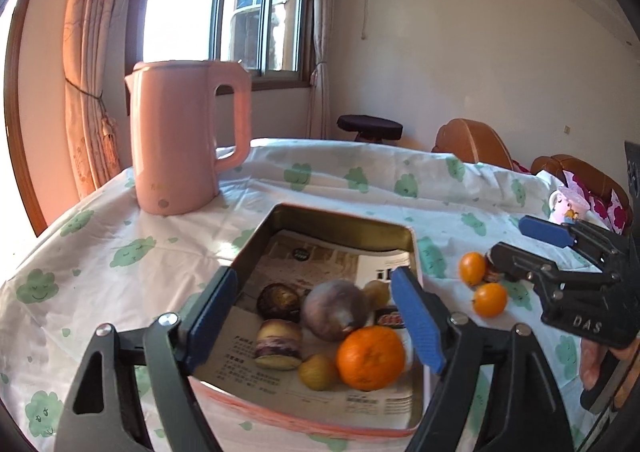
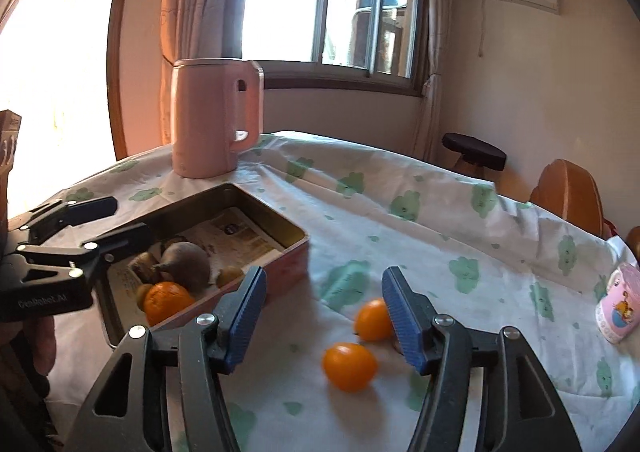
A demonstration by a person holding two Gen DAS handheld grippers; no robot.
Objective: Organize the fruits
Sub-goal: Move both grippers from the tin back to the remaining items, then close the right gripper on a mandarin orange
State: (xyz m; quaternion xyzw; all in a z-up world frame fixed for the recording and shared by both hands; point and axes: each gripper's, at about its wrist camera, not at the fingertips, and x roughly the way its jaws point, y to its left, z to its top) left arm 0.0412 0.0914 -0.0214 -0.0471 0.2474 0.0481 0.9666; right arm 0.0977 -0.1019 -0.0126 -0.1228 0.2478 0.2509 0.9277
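Observation:
A metal tin (image 1: pixel 340 217) (image 2: pixel 260 203) lined with printed paper holds a tangerine (image 1: pixel 370 358) (image 2: pixel 166 300), a purple-brown bulb (image 1: pixel 334 310) (image 2: pixel 188 260), a cut purple tuber (image 1: pixel 279 348) and small brownish fruits. My left gripper (image 1: pixel 316 320) (image 2: pixel 130 217) hangs open over the tin, its blue pads either side of the fruit and touching none. Right of the tin, two small orange fruits (image 2: pixel 350 366) (image 2: pixel 374 319) lie on the cloth, also in the left wrist view (image 1: pixel 490 299) (image 1: pixel 472 268). My right gripper (image 2: pixel 324 316) (image 1: pixel 510 238) is open just above them, holding nothing.
A pink kettle (image 1: pixel 184 139) (image 2: pixel 212 119) stands behind the tin. A pink mug (image 1: pixel 568 207) (image 2: pixel 618 304) sits near the table's right edge. Brown chairs (image 2: pixel 568 195) and a dark stool (image 2: pixel 474 147) stand beyond the cloud-print tablecloth (image 2: pixel 400 211).

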